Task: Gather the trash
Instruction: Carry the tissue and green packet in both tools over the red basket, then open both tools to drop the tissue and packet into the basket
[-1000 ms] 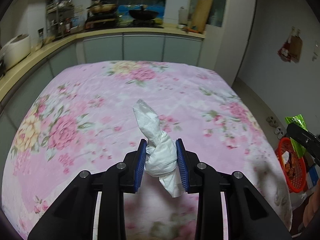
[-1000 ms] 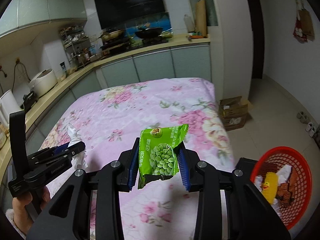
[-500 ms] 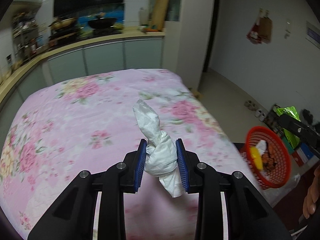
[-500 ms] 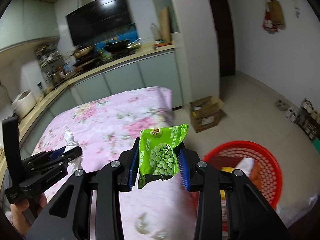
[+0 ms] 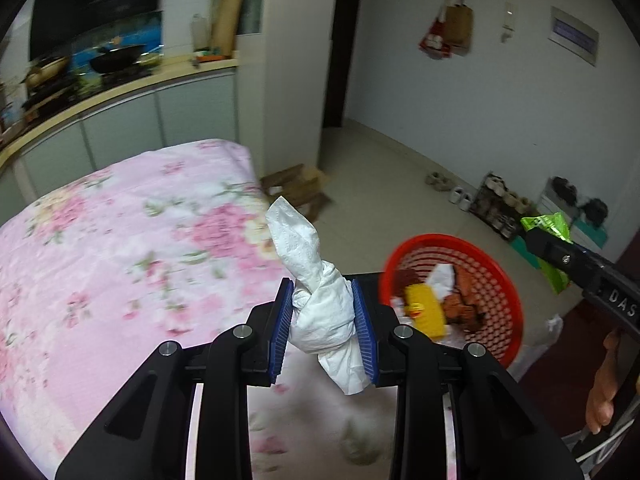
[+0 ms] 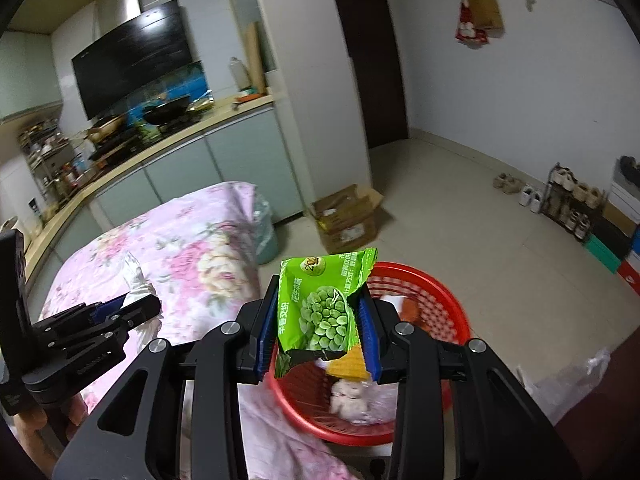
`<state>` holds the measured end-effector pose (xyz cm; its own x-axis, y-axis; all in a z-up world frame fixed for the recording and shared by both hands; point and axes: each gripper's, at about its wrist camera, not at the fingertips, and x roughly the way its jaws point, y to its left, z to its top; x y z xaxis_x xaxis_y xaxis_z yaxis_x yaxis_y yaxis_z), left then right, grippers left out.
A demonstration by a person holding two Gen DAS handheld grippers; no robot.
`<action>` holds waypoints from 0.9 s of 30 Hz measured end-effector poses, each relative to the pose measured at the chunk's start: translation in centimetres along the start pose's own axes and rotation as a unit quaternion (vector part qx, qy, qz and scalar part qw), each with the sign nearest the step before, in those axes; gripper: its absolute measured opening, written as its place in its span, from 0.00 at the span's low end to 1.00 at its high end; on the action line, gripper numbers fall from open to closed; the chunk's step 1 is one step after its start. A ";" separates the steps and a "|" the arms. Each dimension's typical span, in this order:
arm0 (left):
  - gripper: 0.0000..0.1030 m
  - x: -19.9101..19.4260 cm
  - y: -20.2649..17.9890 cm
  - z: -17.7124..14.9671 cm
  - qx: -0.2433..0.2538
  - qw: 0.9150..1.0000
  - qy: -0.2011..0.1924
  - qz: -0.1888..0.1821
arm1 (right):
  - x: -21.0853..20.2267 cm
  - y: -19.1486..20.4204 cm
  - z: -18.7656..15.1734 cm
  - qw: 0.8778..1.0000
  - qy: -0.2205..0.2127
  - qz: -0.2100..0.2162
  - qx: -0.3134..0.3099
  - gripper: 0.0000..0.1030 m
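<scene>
- White, twisted and knotted, a paper tissue [image 5: 320, 304] sits pinched between the blue pads of my left gripper [image 5: 323, 322], seen from the left wrist above the pink floral cloth [image 5: 120, 248]. To its right a red mesh basket [image 5: 500, 280] holds a yellow packet [image 5: 426, 312], brown wrappers and a white scrap. At the far right edge, my right gripper [image 5: 560, 248] shows side-on with a green snack packet [image 5: 548, 228] in it.
- From the right wrist, my right gripper [image 6: 318, 328] clamps that green snack packet [image 6: 324, 308], printed with peas, directly above the near rim of the red mesh basket [image 6: 440, 292]. At the left, my left gripper [image 6: 120, 312] hangs over the pink floral cloth [image 6: 192, 252], white tissue [image 6: 136, 280] showing beyond its pads. A cardboard box [image 6: 348, 216] sits on the tiled floor behind.
</scene>
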<state>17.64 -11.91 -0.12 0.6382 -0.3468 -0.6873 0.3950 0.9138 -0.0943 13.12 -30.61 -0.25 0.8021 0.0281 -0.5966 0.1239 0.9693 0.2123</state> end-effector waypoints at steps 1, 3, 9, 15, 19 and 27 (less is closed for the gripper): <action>0.28 0.3 -0.6 0.1 0.003 1.000 0.003 -0.007 | 0.0 -0.5 -0.1 1.000 0.001 -0.005 0.004 0.33; 0.28 1.0 -1.6 0.3 0.008 1.000 0.009 -0.020 | 0.1 -1.4 -0.2 1.000 0.005 -0.015 0.012 0.33; 0.28 3.7 -3.9 0.6 0.015 0.998 0.036 -0.054 | 1.2 -3.7 -0.9 0.998 0.027 -0.038 0.039 0.34; 0.28 6.7 -5.5 0.2 0.023 0.994 0.071 -0.081 | 2.9 -5.6 -1.6 0.995 0.057 -0.046 0.070 0.34; 0.28 8.7 -6.5 0.0 0.028 0.992 0.088 -0.084 | 4.2 -6.3 -1.7 0.993 0.074 -0.044 0.083 0.35; 0.43 10.7 -8.3 -0.6 0.052 0.990 0.102 -0.088 | 5.6 -7.1 -1.9 0.989 0.095 -0.024 0.111 0.62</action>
<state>20.79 -23.07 -7.12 0.4112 -0.4390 -0.7989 0.5614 0.8124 -0.1575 15.65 -36.91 -6.57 0.6705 0.0485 -0.7403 0.3015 0.8939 0.3316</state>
